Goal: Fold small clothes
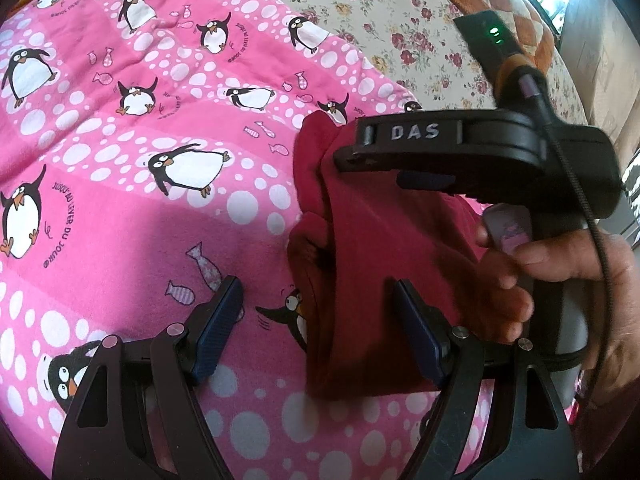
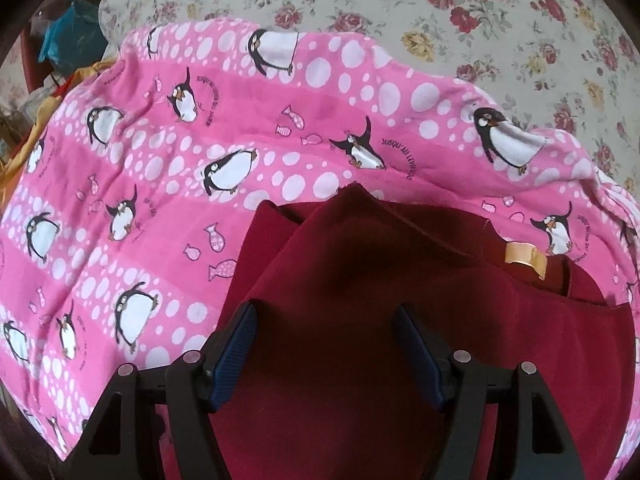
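A dark red garment lies bunched on a pink penguin-print blanket. In the left wrist view my left gripper is open, its fingers straddling the garment's left edge. The right gripper, held in a hand, hovers over the garment's top. In the right wrist view my right gripper is open just above the red garment, which has a tan label at its neck. Nothing is held.
The pink blanket lies on a floral bedspread. A blue bag and clutter sit at the far left. A quilted orange-and-white cover lies at the back right.
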Demonstrator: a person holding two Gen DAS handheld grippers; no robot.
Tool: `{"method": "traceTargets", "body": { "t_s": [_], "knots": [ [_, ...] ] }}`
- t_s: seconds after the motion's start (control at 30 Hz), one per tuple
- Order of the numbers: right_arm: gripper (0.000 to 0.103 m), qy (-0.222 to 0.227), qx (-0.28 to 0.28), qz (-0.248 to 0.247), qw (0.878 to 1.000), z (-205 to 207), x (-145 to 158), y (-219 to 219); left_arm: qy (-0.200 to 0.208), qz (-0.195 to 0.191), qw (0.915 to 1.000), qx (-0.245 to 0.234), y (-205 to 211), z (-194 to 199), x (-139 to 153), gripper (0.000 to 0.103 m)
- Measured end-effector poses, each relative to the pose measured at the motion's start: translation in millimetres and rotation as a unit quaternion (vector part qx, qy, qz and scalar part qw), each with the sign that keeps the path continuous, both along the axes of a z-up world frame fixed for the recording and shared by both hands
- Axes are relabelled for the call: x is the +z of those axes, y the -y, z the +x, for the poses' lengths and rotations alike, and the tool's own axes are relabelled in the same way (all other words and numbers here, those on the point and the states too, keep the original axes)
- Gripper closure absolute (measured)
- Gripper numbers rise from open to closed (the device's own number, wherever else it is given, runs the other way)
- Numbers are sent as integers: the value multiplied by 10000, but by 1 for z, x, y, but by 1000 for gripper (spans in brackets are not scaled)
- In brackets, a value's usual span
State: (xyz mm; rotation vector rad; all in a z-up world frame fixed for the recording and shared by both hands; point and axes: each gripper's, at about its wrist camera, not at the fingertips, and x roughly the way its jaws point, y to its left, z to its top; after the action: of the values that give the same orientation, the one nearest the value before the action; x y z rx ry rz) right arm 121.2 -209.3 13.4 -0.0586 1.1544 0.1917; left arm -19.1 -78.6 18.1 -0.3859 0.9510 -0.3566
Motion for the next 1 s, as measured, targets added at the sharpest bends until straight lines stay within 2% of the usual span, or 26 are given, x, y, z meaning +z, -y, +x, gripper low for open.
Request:
{"method": "traceTargets", "body": {
  "t_s": [0.13,0.33,0.43,0.6,0.63,0.7,0.77,0.8,0.83,0.87,0.93,0.97,1.0],
  "knots": [
    [34,123,93,-55,9999,-6,9,-1,1,-1,10000,2,0,0,0,25],
    [33,215,143,152,9996,-17,19,-4,3,-1,10000,-7,0,-1,0,25],
    [30,170,191,195,9995,-18,18,-8,-1,-54,10000,12,-1,0,1,25],
    [24,-89,188,107,9997,-5,2,-21,15,-147,9999,29,-4,0,1,25],
    [23,-185,210,37,9996,0,-5,-26,11,-163,9999,37,-4,0,1,25],
    [15,-258,271,-156,9992,6,-16,-34,28,-172,9998,32,-4,2,1,24],
    [14,-201,355,-357,9985,12,-25,-39,75,-134,9999,10,-1,7,1,23],
    [16,-155,349,-362,9986,13,-26,-38,92,-123,9999,-1,0,9,1,21],
    [22,-80,317,-320,9990,13,-25,-35,119,-157,9998,-48,2,11,1,15],
    [41,26,273,-357,9990,12,-22,-30,146,-192,9997,-72,4,13,1,10],
    [59,79,397,-59,9992,9,-13,-19,183,-169,9997,-51,10,15,2,8],
    [72,86,434,143,9989,6,-6,-11,196,-144,9996,-110,13,17,3,8],
    [77,100,432,254,9987,4,-1,-5,218,-180,9994,-190,15,18,3,8]
  ]
}}
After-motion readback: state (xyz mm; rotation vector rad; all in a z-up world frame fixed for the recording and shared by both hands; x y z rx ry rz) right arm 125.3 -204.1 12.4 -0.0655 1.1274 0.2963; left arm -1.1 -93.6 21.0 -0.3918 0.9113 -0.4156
